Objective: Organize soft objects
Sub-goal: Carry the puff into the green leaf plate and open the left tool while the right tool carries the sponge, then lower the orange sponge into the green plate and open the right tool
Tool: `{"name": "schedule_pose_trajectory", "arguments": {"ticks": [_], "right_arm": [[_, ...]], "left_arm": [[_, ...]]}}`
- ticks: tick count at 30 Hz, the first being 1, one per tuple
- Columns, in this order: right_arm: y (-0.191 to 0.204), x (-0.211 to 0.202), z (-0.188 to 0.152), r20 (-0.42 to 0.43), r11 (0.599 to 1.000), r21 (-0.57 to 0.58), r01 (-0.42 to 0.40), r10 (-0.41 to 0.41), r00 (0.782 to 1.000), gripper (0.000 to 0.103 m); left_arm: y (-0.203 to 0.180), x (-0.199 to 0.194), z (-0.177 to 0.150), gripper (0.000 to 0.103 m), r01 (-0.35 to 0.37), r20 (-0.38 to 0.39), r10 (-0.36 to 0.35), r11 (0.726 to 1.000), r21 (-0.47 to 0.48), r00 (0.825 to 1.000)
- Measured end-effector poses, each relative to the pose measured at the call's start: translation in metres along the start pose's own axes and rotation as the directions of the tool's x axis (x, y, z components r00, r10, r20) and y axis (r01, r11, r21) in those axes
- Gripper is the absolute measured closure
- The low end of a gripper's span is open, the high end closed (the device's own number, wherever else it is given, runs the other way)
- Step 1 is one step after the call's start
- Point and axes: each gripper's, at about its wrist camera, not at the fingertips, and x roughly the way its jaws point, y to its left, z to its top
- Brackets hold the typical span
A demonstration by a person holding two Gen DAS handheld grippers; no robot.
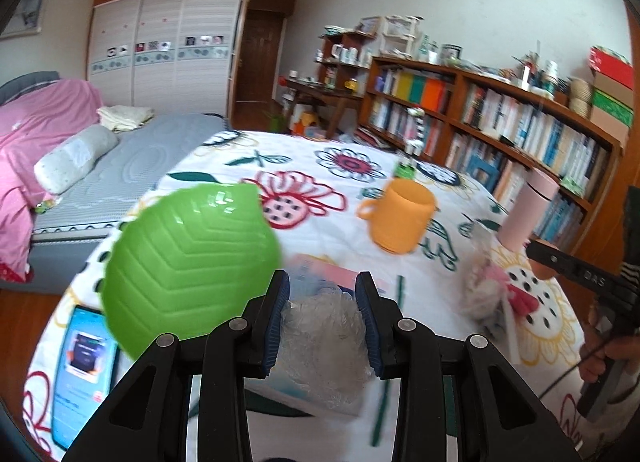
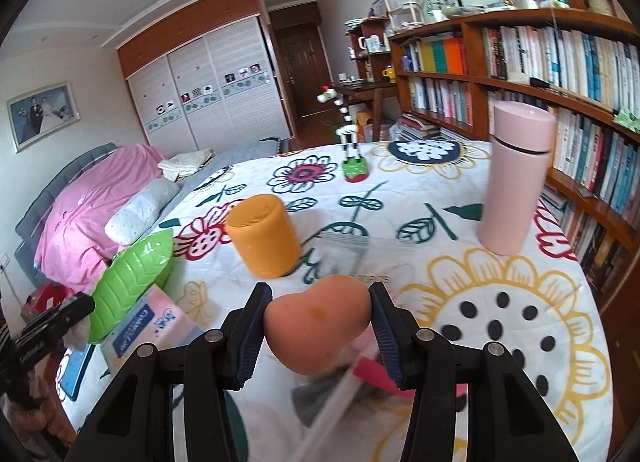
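Left wrist view: left gripper (image 1: 323,294) has its blue pads (image 1: 276,318) pressed into crumpled clear plastic (image 1: 324,342), clenched on it above the table (image 1: 352,190), which wears a white floral cloth. Under the plastic lies a tissue pack (image 1: 340,276), blurred. Green leaf dish (image 1: 188,274) sits just left of the gripper, overlapping a phone (image 1: 84,366) with a lit screen at the table's near-left edge. Orange cup (image 1: 400,216) stands ahead right, handle to the left. Pink bottle (image 1: 528,210) stands farther right, upright. Near it a clear bag (image 1: 488,294) holding pink items lies on the cloth, blurred. Right gripper (image 1: 538,248) enters from the right edge beside the bag, with a hand (image 1: 608,358) on its grip; its jaw state cannot be told from this view.

Right wrist view: right gripper (image 2: 320,312) is clenched on a peach sponge (image 2: 316,322), teardrop-shaped, held between both pads above the cloth. Clear bag (image 2: 360,250) lies just ahead and below, its zip strip visible, pink contents blurred under the sponge. Orange cup (image 2: 262,236) stands ahead left; pink bottle (image 2: 516,178) ahead right, well apart. Small striped figurine (image 2: 352,154) on a green base stands at the far side. Leaf dish (image 2: 132,286) and tissue pack (image 2: 152,330) sit at left, touching. Left gripper (image 2: 76,312) shows at the left edge.
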Motion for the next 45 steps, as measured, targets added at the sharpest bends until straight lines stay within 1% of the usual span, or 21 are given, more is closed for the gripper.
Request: {"name": "schedule_pose_trajectory", "arguments": {"ticks": [2, 8, 13, 17, 18, 19, 20, 21, 22, 27, 31, 36, 41, 45], "right_arm": [[0.008, 0.002, 0.001, -0.003, 1.0, -0.012, -0.01, 0.01, 1.0, 0.05], [0.034, 0.01, 0.004, -0.011, 0.998, -0.044, -0.038, 0.038, 0.999, 0.05], [0.057, 0.018, 0.005, -0.021, 0.995, -0.074, -0.066, 0.064, 0.998, 0.05], [0.076, 0.025, 0.005, -0.036, 0.991, -0.1, -0.093, 0.09, 0.995, 0.05], [0.081, 0.027, 0.005, -0.039, 0.989, -0.106, -0.099, 0.095, 0.995, 0.05], [0.086, 0.03, 0.005, -0.044, 0.988, -0.112, -0.105, 0.101, 0.994, 0.05], [0.091, 0.032, 0.004, -0.048, 0.987, -0.118, -0.113, 0.108, 0.993, 0.05], [0.095, 0.033, 0.004, -0.051, 0.985, -0.123, -0.119, 0.113, 0.992, 0.05], [0.1, 0.035, 0.004, -0.056, 0.984, -0.128, -0.126, 0.119, 0.991, 0.05], [0.121, 0.043, 0.003, -0.076, 0.975, -0.154, -0.16, 0.15, 0.986, 0.05], [0.141, 0.049, 0.003, -0.088, 0.965, -0.179, -0.192, 0.179, 0.98, 0.049], [0.164, 0.058, 0.002, -0.107, 0.95, -0.207, -0.236, 0.217, 0.97, 0.049], [0.19, 0.07, 0.0, -0.133, 0.927, -0.244, -0.285, 0.259, 0.957, 0.049], [0.209, 0.077, -0.003, -0.147, 0.908, -0.271, -0.318, 0.288, 0.946, 0.049]], "left_arm": [[0.013, 0.0, 0.003, 0.067, -0.026, 0.012, 0.026, 1.0, -0.013, 1.0], [0.042, 0.007, 0.004, 0.067, -0.087, 0.015, 0.088, 0.995, -0.04, 0.996], [0.063, 0.016, 0.001, 0.067, -0.128, 0.005, 0.128, 0.99, -0.054, 0.992], [0.075, 0.021, -0.001, 0.066, -0.141, 0.006, 0.142, 0.988, -0.064, 0.99], [0.079, 0.023, -0.001, 0.062, -0.139, 0.002, 0.139, 0.988, -0.07, 0.99], [0.081, 0.024, -0.001, 0.05, -0.137, -0.002, 0.137, 0.988, -0.075, 0.991], [0.084, 0.025, -0.001, 0.041, -0.137, -0.007, 0.137, 0.987, -0.083, 0.991], [0.087, 0.023, -0.001, 0.028, -0.139, 0.0, 0.14, 0.986, -0.093, 0.99], [0.089, 0.021, -0.001, 0.026, -0.14, 0.01, 0.142, 0.985, -0.099, 0.99], [0.103, 0.012, 0.002, 0.026, -0.134, 0.022, 0.138, 0.983, -0.125, 0.99], [0.115, 0.005, 0.007, 0.026, -0.159, 0.029, 0.165, 0.977, -0.144, 0.986], [0.13, -0.005, 0.011, 0.026, -0.19, 0.043, 0.202, 0.963, -0.192, 0.978], [0.135, -0.008, 0.012, 0.026, -0.202, 0.041, 0.215, 0.958, -0.206, 0.976], [0.137, -0.011, 0.013, 0.019, -0.213, 0.047, 0.228, 0.953, -0.217, 0.973]]}}
